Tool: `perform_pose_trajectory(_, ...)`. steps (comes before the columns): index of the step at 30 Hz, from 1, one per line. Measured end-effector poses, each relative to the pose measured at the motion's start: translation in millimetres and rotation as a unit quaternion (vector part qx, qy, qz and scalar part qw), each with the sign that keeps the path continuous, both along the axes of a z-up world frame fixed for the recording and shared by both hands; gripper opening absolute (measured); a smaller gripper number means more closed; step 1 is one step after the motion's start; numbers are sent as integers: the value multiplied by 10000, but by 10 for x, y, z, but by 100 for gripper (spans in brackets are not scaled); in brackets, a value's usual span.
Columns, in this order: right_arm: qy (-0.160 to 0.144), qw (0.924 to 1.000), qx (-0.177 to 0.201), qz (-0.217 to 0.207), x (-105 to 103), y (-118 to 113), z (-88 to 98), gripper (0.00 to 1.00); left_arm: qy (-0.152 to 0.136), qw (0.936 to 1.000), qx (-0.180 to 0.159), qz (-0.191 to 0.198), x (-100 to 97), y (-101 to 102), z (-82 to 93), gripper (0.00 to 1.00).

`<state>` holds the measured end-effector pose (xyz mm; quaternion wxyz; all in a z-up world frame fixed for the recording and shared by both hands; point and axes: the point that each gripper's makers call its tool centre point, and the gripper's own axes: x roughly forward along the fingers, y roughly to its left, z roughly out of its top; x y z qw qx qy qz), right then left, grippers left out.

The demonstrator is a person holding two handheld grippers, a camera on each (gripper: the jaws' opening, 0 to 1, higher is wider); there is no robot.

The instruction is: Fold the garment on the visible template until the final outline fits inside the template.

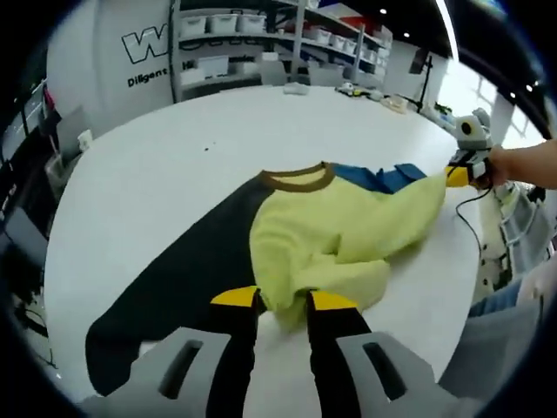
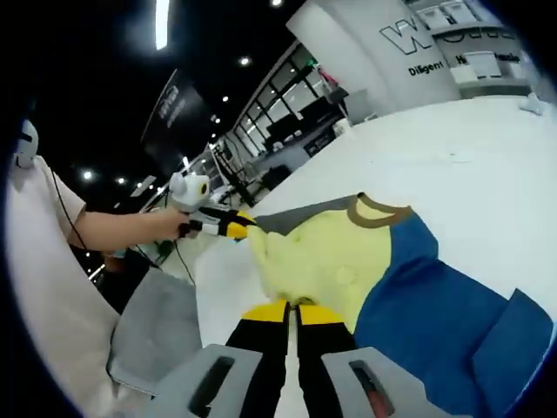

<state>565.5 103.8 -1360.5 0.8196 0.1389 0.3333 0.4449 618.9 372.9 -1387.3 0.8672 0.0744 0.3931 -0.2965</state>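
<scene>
Yellow fabric makes up most of the garment (image 1: 348, 239), a soft sweatshirt with a brown ribbed collar (image 1: 300, 178) and blue panels (image 2: 444, 313). It lies on the dark template (image 1: 174, 279), a flat, matte sheet spread on the white table (image 1: 174, 148), towards the table edge nearest the person.

The fold looks partly done. In the left gripper view the yellow cloth is bunched and doubled over on itself, with loose, rumpled creases, and it hangs past the template's edge on the side towards the other gripper. A long stretch of template lies bare on the opposite side. So the outline does not yet fit inside. I judge that the cloth has yet to be pulled flat, folded again and shifted onto the dark sheet.

The left gripper (image 1: 283, 300) has its yellow-tipped jaws pinched on a fold of the yellow hem at the near edge of the garment. The right gripper (image 2: 291, 312) has its jaws drawn together, with yellow cloth gathered right at the tips; it seems to hold an edge of the garment, and in the left gripper view its tip meets the far end of the yellow cloth.

The fabric looks thick and limp, draping in rounded folds, not sharp ones. The tabletop is smooth and plain.
</scene>
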Motion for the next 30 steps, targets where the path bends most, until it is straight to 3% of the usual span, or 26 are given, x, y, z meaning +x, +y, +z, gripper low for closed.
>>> perform_pose_trajectory(3, -33, 9999, -35, -97, 11, -7, -50, 0, 253, 9992, -287, 150, -213, -15, -80, 32)
perform_pose_trajectory(8, 6, 9998, -98, -180, -3, -27, -107, 0, 600, 9965, -485, -310, -526, -220, -245, 34)
perform_pose_trajectory(9, 14, 9997, -87, -215, -1, -43, -119, 0, 542, 9968, -460, -374, -528, -274, -263, 35)
perform_pose_trajectory(13, 20, 9996, -123, -247, -61, -66, -144, 17, 558, 9954, -685, -360, -436, -437, -297, 37)
perform_pose_trajectory(15, 36, 9995, -301, -32, -153, -59, -193, 16, 562, 9944, -826, -356, -381, -540, -288, 36)
perform_pose_trajectory(18, 56, 9992, -388, 48, -232, -50, -243, 20, 596, 9934, -863, -456, -350, -629, -327, 31)
perform_pose_trajectory(23, 100, 9953, -885, 380, -354, -38, -454, 25, 703, 9923, -800, -634, -396, -685, -382, 12)
perform_pose_trajectory(26, 68, 9948, -929, 420, -340, 31, -508, 28, 757, 9915, -827, -661, -429, -679, -378, 1)
perform_pose_trajectory(30, -48, 9897, -1265, 663, -355, 84, -612, 24, 796, 9904, -849, -742, -491, -661, -350, 1)
